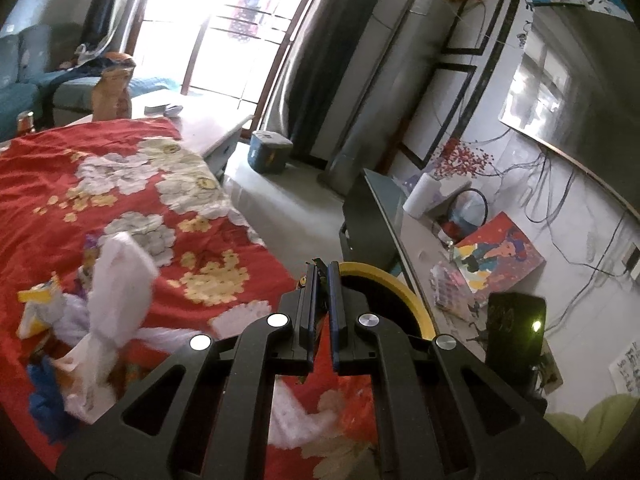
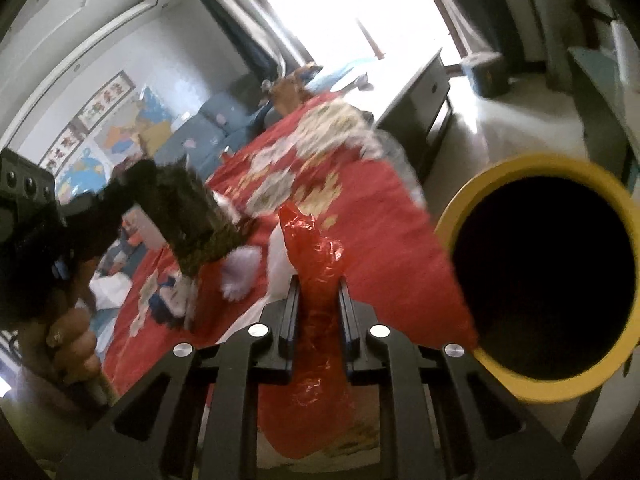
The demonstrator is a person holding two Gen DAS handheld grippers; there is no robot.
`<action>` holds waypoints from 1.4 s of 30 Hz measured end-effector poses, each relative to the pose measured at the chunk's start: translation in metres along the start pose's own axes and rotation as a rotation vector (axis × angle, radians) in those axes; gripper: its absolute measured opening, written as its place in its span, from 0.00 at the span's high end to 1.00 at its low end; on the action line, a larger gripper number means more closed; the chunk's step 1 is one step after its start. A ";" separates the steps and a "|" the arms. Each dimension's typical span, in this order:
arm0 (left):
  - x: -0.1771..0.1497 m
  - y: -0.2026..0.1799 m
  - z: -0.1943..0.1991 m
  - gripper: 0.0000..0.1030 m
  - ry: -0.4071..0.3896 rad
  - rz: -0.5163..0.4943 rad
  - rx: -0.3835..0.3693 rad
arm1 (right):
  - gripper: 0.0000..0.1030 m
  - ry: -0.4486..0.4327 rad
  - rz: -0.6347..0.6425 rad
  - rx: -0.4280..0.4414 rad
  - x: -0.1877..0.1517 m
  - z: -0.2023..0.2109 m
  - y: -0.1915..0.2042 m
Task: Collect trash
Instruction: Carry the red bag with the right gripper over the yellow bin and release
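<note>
1. Plainly, the right gripper (image 2: 319, 280) is clamped on a red wrapper (image 2: 316, 280) over the red cloth (image 2: 384, 216); the left gripper (image 1: 323, 276) is closed, nothing visibly held.
2. Just beside sits a yellow-rimmed bin (image 2: 536, 276); white tissue (image 1: 116, 280) and scraps lie on the cloth.
3. Only the right view shows a hand (image 2: 72, 344).

Daylight floods both views from the far window (image 1: 224, 20), blown out to pure white with no detail. Fisheye distortion bends walls and frames toward dark, vignetted corners. The right wrist view is motion-blurred, smearing the red cloth (image 2: 360, 200) and yellow-rimmed bin (image 2: 460, 216); the left wrist view is sharper.
</note>
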State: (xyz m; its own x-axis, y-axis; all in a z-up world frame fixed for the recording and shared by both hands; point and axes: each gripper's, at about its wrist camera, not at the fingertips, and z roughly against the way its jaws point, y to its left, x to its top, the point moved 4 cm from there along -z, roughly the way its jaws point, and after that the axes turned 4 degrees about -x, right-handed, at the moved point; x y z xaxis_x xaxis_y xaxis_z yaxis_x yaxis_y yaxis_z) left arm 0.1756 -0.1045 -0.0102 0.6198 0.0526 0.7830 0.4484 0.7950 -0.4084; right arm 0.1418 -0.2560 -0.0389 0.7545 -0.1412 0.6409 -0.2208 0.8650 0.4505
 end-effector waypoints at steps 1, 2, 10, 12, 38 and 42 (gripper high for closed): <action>0.001 -0.003 -0.002 0.98 0.003 -0.004 -0.006 | 0.84 -0.020 0.001 -0.013 0.004 0.004 -0.004; 0.002 -0.007 -0.007 0.98 0.008 -0.011 -0.014 | 0.84 -0.043 0.002 -0.031 0.009 0.009 -0.008; 0.004 -0.035 -0.038 0.98 0.040 -0.050 -0.060 | 0.84 -0.157 -0.037 -0.154 0.035 0.030 -0.050; 0.002 -0.043 -0.046 0.98 0.049 -0.061 -0.070 | 0.84 -0.178 -0.048 -0.186 0.039 0.034 -0.062; -0.029 -0.084 -0.129 0.46 0.180 -0.080 -0.147 | 0.36 -0.236 -0.209 -0.336 0.038 0.065 -0.152; -0.026 -0.075 -0.118 0.14 0.156 -0.063 -0.109 | 0.25 -0.259 -0.205 -0.356 0.036 0.070 -0.148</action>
State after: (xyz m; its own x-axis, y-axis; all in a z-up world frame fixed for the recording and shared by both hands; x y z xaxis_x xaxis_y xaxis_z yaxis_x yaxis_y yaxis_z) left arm 0.2019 -0.2369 -0.0559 0.6767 -0.0966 0.7299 0.5513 0.7235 -0.4154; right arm 0.1581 -0.4227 -0.0385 0.5721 -0.4023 0.7148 0.1762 0.9114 0.3719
